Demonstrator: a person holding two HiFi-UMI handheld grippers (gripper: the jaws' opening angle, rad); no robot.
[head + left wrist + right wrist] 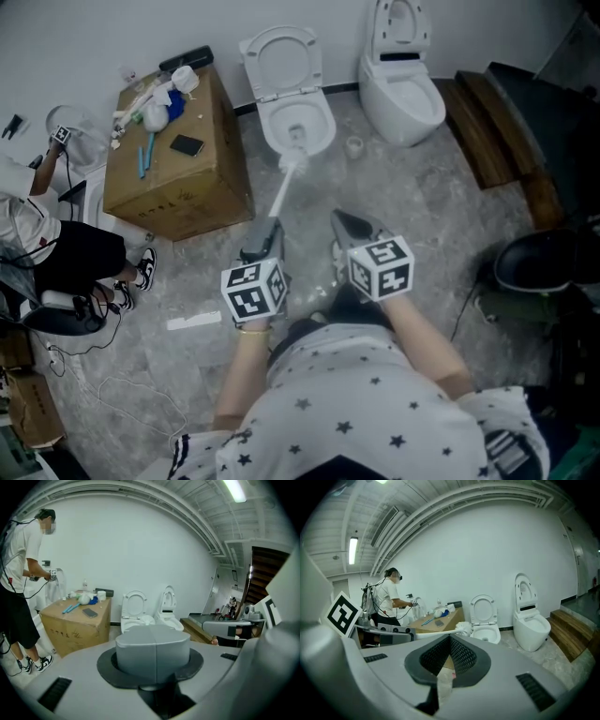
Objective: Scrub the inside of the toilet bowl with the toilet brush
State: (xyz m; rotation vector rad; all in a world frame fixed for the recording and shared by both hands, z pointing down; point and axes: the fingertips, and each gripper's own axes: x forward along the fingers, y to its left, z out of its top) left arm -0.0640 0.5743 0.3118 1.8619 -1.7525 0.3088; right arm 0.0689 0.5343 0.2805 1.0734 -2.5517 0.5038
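Observation:
A white toilet (269,120) with its seat and lid raised stands against the far wall. My left gripper (270,227) is shut on the handle of a white toilet brush (282,190). The bristle head (293,156) is at the bowl's near rim. In the left gripper view the jaws (152,641) are pressed together, the brush is hidden, and the toilet (133,617) lies ahead. My right gripper (339,221) hangs to the right of the handle, shut and holding nothing. The right gripper view shows its shut tips (450,639), the brush head (463,628) and the toilet (485,620).
A second toilet (403,89) stands to the right, with a small cup (353,146) on the floor between the two. Left of the toilet is a cardboard box (178,187) carrying a phone and bottles. A person (56,253) stands far left. Wooden steps (492,131) are at right.

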